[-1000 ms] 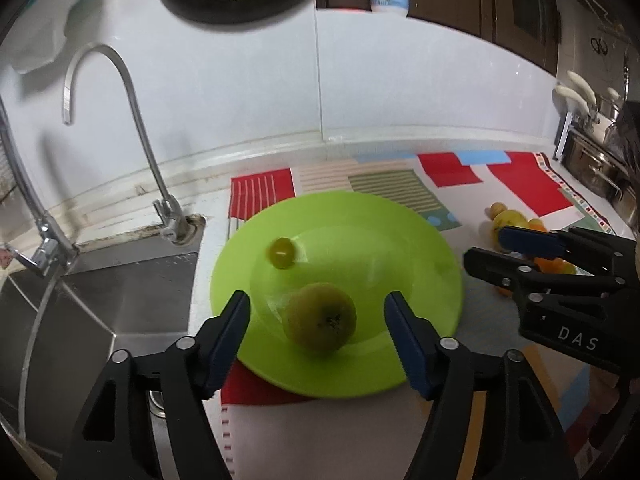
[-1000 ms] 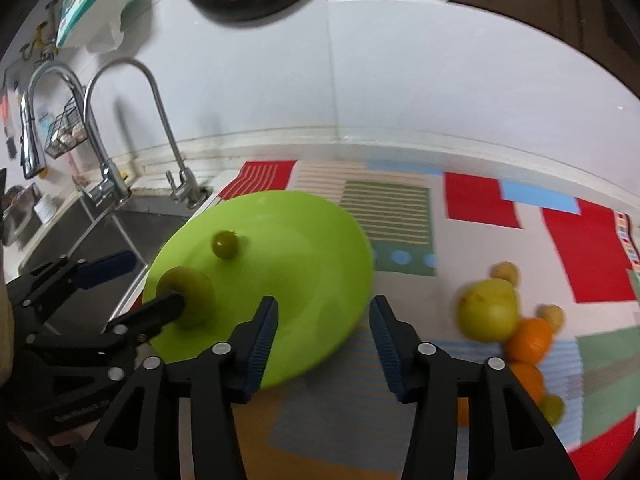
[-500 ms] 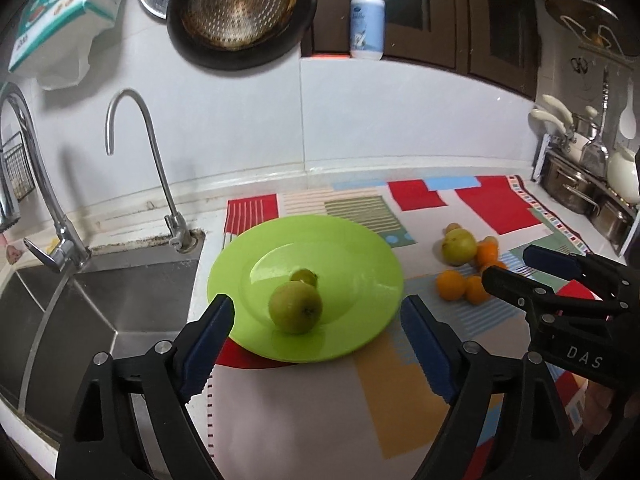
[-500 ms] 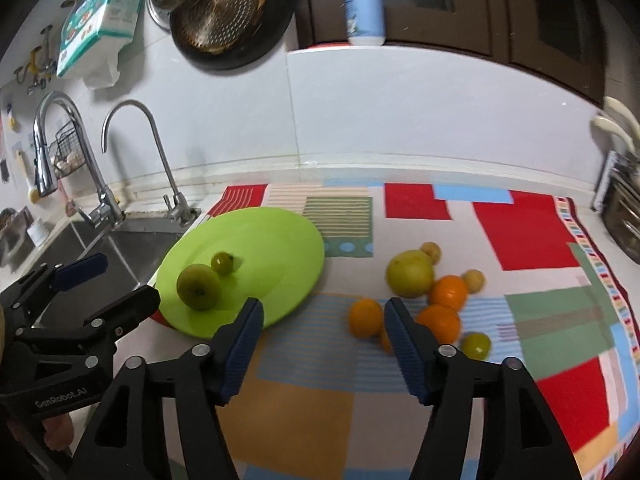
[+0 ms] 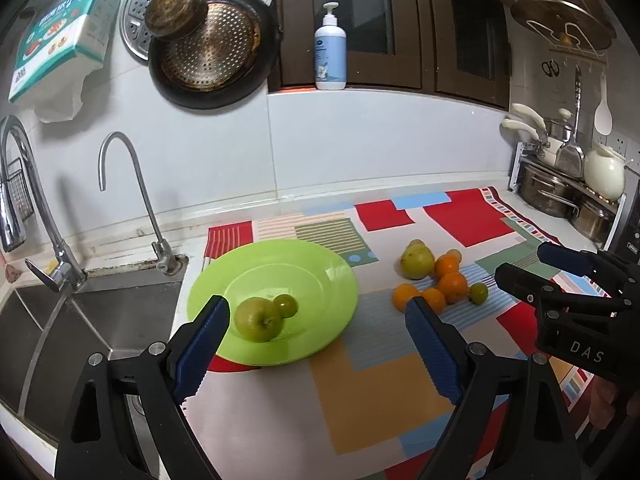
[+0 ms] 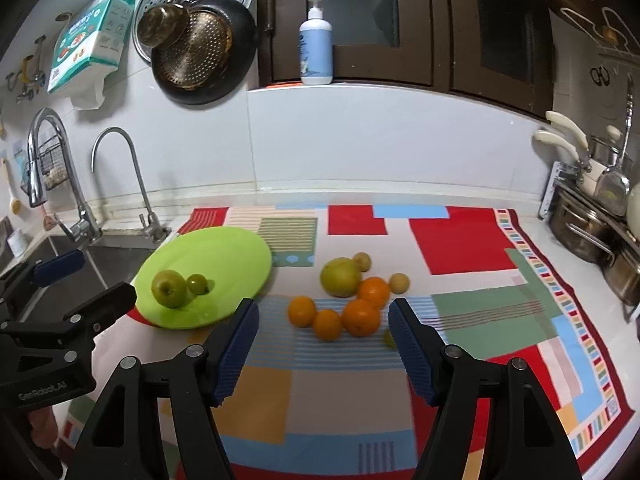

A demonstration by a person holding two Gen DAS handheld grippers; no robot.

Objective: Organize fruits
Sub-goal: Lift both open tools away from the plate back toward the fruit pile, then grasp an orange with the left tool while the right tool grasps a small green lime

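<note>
White tiled wall (image 5: 340,140), dark wooden cabinets (image 5: 400,20)

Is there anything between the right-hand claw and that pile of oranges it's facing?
Nothing visible. The right gripper is open and empty, and only bare patchwork mat lies before the nearest oranges.

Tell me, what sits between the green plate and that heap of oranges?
Nothing: in the right wrist view only bare patchwork mat separates the green plate from the oranges.
</note>
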